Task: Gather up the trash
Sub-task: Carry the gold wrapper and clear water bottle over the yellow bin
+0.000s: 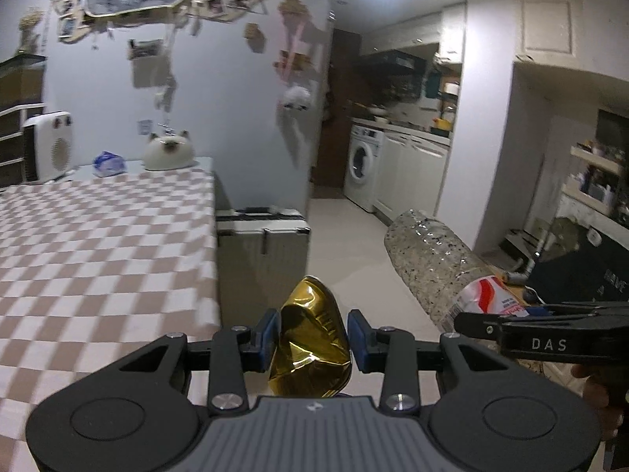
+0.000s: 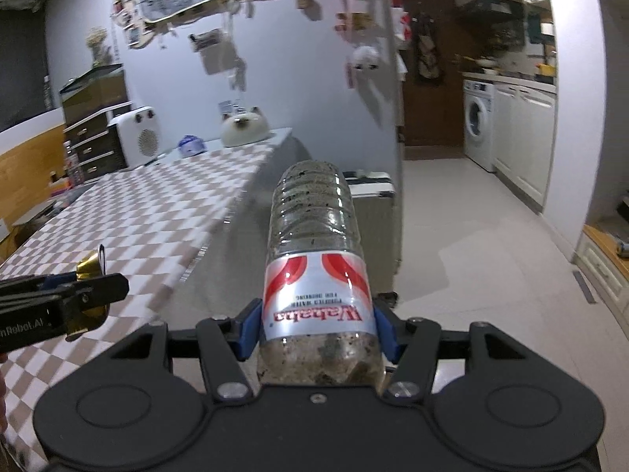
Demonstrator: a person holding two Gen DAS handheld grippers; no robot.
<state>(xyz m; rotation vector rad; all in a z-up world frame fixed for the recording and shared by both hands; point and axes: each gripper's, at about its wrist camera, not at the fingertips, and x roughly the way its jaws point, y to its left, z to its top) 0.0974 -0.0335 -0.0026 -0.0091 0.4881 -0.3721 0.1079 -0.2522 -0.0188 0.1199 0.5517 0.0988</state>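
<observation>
both grippers loaded, held beside the checkered table

left gripper (image 1: 313, 340): jaws partly closed, blue pads pressed against both sides of a crumpled gold foil wrapper (image 1: 312, 338). the wrapper sits upright between the pads and rises above them.

right gripper (image 2: 317, 324): jaws set wider, blue pads clamped on the labelled section of a clear plastic bottle (image 2: 314, 275). the bottle points forward, away from the camera, base end outward. its inside is speckled with dark residue. the label is red and white.

position: both grippers are held in the air, side by side and near each other, to the right of a table with a checkered cloth (image 1: 98, 255). a grey metal-edged case (image 1: 263, 251) stands on the floor against the table's end. a washing machine (image 1: 363, 165) is visible in the kitchen area beyond.
</observation>
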